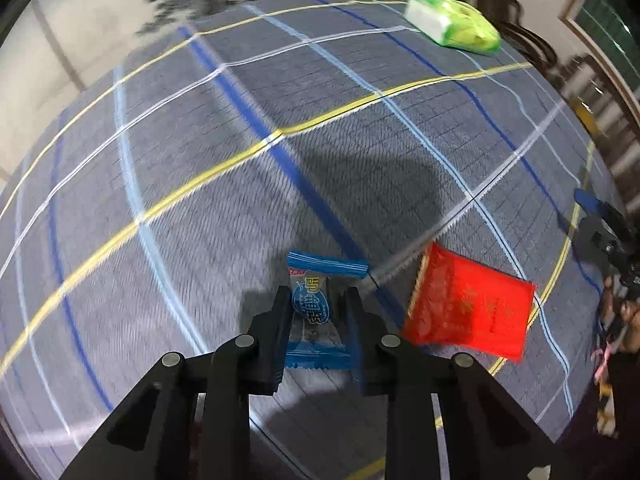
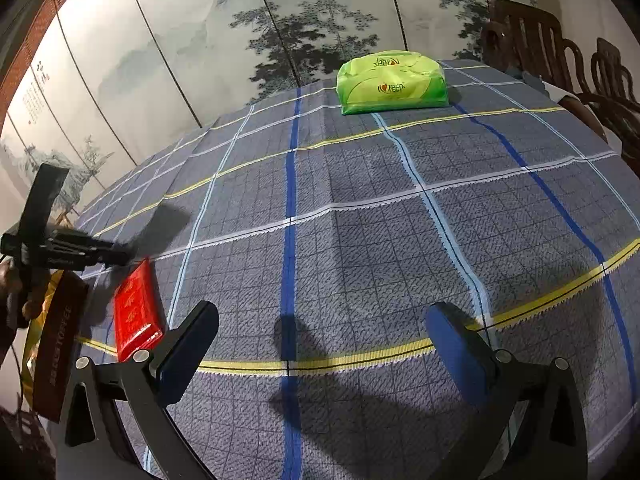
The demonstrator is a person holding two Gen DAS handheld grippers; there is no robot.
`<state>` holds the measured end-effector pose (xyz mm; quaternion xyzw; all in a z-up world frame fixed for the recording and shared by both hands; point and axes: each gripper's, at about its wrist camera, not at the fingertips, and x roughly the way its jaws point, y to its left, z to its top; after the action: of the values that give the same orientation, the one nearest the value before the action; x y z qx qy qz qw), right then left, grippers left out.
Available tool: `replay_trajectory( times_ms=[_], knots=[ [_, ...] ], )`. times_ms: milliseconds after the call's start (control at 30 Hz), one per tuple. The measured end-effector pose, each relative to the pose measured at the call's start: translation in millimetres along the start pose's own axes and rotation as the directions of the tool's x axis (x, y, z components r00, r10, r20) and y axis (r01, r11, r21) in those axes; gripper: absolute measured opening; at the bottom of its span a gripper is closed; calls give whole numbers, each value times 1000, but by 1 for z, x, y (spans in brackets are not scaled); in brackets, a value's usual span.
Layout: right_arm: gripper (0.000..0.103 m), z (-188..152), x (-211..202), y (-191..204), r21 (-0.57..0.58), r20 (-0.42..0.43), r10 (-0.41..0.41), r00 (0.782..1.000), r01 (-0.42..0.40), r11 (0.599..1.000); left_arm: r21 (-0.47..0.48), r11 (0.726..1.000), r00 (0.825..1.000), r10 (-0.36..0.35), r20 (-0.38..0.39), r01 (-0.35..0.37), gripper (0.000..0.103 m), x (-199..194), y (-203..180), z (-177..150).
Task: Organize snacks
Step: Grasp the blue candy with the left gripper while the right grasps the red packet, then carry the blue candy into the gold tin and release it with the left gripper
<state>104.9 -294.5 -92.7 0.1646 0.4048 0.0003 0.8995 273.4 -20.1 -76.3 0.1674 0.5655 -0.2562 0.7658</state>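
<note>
In the left wrist view a small blue and clear snack packet (image 1: 316, 312) lies on the plaid tablecloth (image 1: 240, 184), and my left gripper (image 1: 318, 296) is shut on its sides. Just right of it lies a red snack packet (image 1: 468, 304). The right wrist view shows the same red snack packet (image 2: 134, 314) at the left, with the left gripper's body (image 2: 60, 248) above it. My right gripper (image 2: 320, 328) hangs open over bare cloth with nothing between its fingers.
A green tissue pack (image 2: 392, 82) (image 1: 452, 24) sits at the far side of the table. A dark brown box (image 2: 56, 352) stands at the left edge. Wooden chairs (image 2: 560, 60) are at the far right, and a painted screen stands behind the table.
</note>
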Motion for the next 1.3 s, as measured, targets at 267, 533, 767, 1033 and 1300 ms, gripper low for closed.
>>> replay_trajectory(
  times_ms=[267, 533, 767, 1033, 1300],
  knots=[
    [103, 1, 1, 0, 0, 0, 1, 1000, -1, 1000, -243, 968, 988, -21, 156, 59, 23, -52, -43, -73],
    [103, -1, -5, 2, -21, 22, 72, 997, -72, 997, -262, 964, 984, 9, 179, 39, 23, -68, -98, -135],
    [98, -14, -10, 87, -350, -79, 325, 942, -332, 876, -272, 962, 976, 42, 215, 19, 23, -94, -110, -165],
    [79, -7, 38, 156, -469, -240, 311, 920, -390, 792, -305, 952, 962, 61, 267, 24, 23, -122, -101, -182],
    [45, -3, 67, 174, -527, -260, 178, 949, -294, 797, -324, 945, 958, 64, 280, 32, 23, -127, -96, -186]
  ],
)
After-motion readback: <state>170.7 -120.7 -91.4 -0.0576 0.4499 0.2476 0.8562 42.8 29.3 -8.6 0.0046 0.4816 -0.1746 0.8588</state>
